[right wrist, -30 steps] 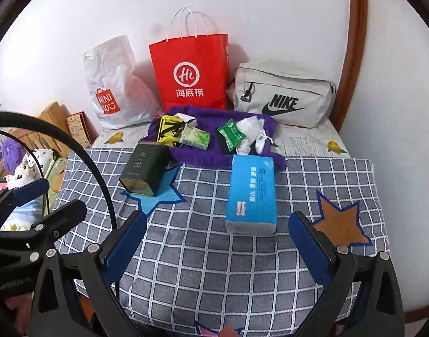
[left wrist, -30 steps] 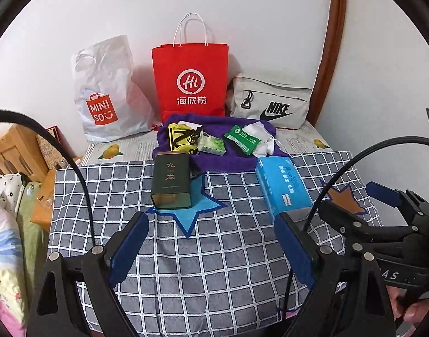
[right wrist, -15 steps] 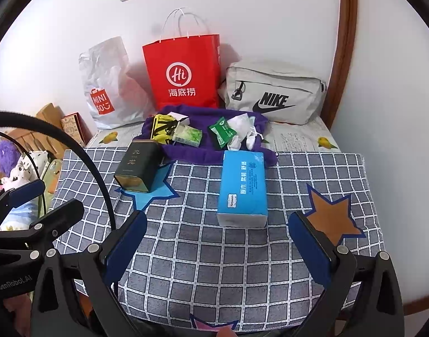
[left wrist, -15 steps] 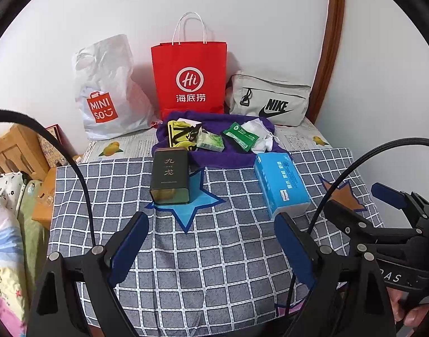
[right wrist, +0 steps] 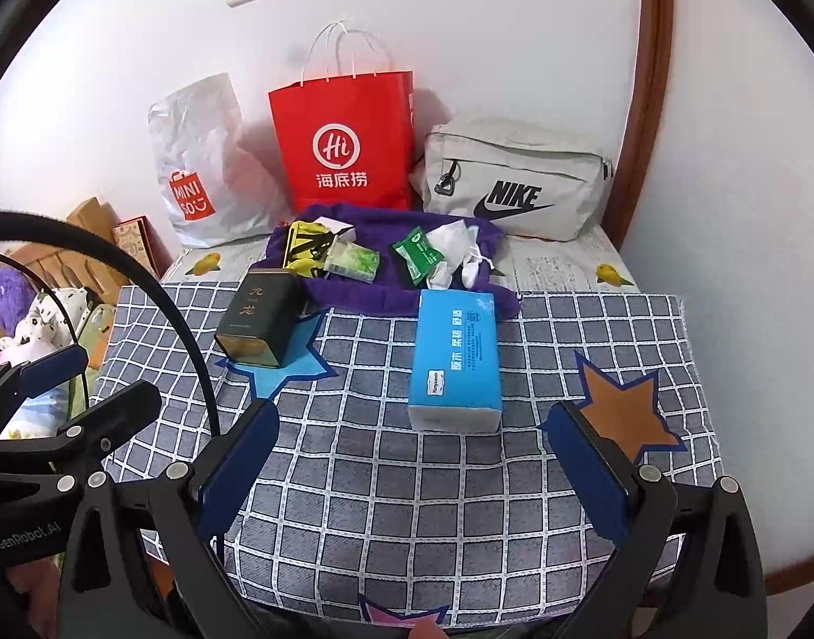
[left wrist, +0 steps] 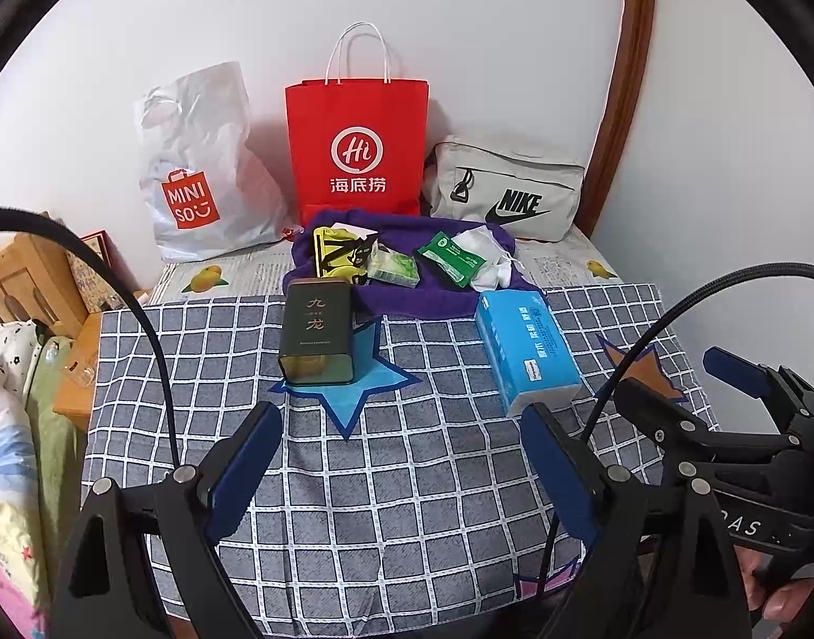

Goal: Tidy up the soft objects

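Observation:
A blue tissue pack lies on the checked cloth. To its left a dark green tin rests on a blue star. Behind them a purple towel carries a yellow packet, a light green pack, a green sachet and white cloth. My left gripper hangs open over the near cloth, nothing between its fingers. My right gripper is open too, just short of the tissue pack.
Against the wall stand a white Miniso bag, a red paper bag and a grey Nike bag. A wooden frame and bedding lie left of the table. A curved wooden trim runs up the right wall.
Both views have drawn back slightly from the table, so the objects sit a little farther away. No object has moved, and both grippers have stayed open.

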`<state>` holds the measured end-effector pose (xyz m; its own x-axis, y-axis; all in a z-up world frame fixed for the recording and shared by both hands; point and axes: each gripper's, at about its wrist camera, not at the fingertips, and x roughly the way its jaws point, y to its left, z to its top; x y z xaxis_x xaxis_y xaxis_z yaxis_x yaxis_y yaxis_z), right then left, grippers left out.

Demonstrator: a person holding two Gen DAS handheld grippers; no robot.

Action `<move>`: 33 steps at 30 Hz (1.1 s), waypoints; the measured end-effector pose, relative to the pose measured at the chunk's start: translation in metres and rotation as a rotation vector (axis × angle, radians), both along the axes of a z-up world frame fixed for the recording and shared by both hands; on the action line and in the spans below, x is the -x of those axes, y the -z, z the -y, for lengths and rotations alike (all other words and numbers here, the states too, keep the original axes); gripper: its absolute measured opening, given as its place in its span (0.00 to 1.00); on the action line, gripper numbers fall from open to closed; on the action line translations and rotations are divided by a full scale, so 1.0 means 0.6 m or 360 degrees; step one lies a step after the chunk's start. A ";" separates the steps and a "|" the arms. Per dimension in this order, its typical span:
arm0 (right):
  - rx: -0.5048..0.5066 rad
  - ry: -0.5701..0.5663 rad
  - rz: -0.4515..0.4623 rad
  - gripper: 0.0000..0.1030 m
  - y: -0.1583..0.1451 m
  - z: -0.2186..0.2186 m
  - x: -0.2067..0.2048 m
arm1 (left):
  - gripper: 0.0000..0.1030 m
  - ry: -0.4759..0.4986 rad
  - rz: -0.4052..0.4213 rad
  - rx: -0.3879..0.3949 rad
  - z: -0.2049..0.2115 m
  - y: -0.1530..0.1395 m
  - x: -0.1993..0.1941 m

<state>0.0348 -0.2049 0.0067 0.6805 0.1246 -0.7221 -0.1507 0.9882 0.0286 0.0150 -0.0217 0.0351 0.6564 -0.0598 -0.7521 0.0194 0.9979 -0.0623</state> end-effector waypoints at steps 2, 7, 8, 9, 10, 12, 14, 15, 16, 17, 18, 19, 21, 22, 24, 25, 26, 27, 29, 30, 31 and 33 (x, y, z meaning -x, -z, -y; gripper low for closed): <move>0.0002 0.0002 0.0000 0.97 0.000 0.000 0.000 | 0.89 0.0000 0.0000 0.0001 0.000 0.000 0.000; 0.0004 0.0000 0.0001 0.97 0.000 0.000 0.001 | 0.89 -0.0003 0.0004 -0.0003 -0.002 0.000 0.002; 0.0003 0.0001 0.0001 0.97 0.000 0.000 0.001 | 0.89 -0.0004 0.0004 -0.0003 -0.002 0.000 0.002; 0.0003 0.0000 0.0001 0.97 0.000 0.000 0.001 | 0.89 -0.0004 0.0004 -0.0002 -0.002 0.000 0.002; 0.0005 0.0000 0.0002 0.97 0.000 0.000 0.002 | 0.89 -0.0005 0.0004 -0.0001 -0.002 0.000 0.002; 0.0006 0.0001 0.0002 0.97 -0.001 0.000 0.001 | 0.89 -0.0004 0.0002 -0.0002 -0.002 0.000 0.002; 0.0007 0.0000 -0.0002 0.97 -0.001 -0.001 0.001 | 0.89 -0.0005 -0.0002 0.0001 -0.003 0.000 0.003; 0.0008 -0.0002 -0.0003 0.97 -0.001 0.000 0.001 | 0.89 -0.0006 -0.0001 0.0003 -0.003 0.000 0.003; 0.0007 -0.0001 -0.0002 0.97 -0.002 0.000 0.002 | 0.89 -0.0005 0.0001 0.0003 -0.003 0.000 0.004; 0.0007 -0.0001 -0.0001 0.97 -0.002 -0.001 0.001 | 0.89 -0.0005 0.0000 0.0002 -0.003 0.001 0.004; 0.0009 -0.0002 -0.0002 0.97 -0.002 -0.001 0.001 | 0.89 -0.0006 -0.0001 0.0003 -0.003 0.001 0.004; 0.0011 -0.0001 0.0000 0.97 -0.002 -0.001 0.001 | 0.89 -0.0006 -0.0001 0.0004 -0.003 0.001 0.004; 0.0012 -0.0001 0.0001 0.97 -0.003 0.000 0.001 | 0.89 -0.0007 0.0000 0.0004 -0.003 0.001 0.004; 0.0013 0.0000 0.0001 0.97 -0.003 0.000 0.001 | 0.89 -0.0006 -0.0002 0.0004 -0.004 0.001 0.004; 0.0013 -0.0002 -0.0002 0.97 -0.004 0.000 0.001 | 0.89 -0.0009 -0.0004 0.0007 -0.003 0.001 0.004; 0.0014 -0.0001 -0.0004 0.97 -0.004 0.000 0.001 | 0.89 -0.0008 -0.0006 0.0008 -0.003 0.000 0.004; 0.0015 -0.0001 -0.0004 0.97 -0.005 0.001 0.001 | 0.89 -0.0008 -0.0005 0.0007 -0.002 0.000 0.005; 0.0017 -0.0001 -0.0004 0.97 -0.005 0.002 0.001 | 0.89 -0.0006 -0.0005 0.0006 -0.002 -0.001 0.006; 0.0022 -0.0001 -0.0003 0.97 -0.005 0.002 0.000 | 0.89 -0.0006 -0.0006 0.0009 -0.002 -0.001 0.005; 0.0023 0.0000 -0.0002 0.97 -0.005 0.002 0.000 | 0.89 -0.0008 -0.0004 0.0009 -0.002 -0.001 0.005; 0.0022 0.0000 -0.0001 0.97 -0.006 0.003 0.000 | 0.89 -0.0006 -0.0003 0.0011 -0.002 -0.001 0.005; 0.0021 -0.0002 -0.0002 0.97 -0.006 0.002 0.000 | 0.89 -0.0005 -0.0005 0.0014 -0.001 -0.001 0.005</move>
<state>0.0348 -0.2061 0.0102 0.6792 0.1157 -0.7248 -0.1518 0.9883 0.0155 0.0119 -0.0209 0.0359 0.6545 -0.0639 -0.7534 0.0158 0.9974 -0.0709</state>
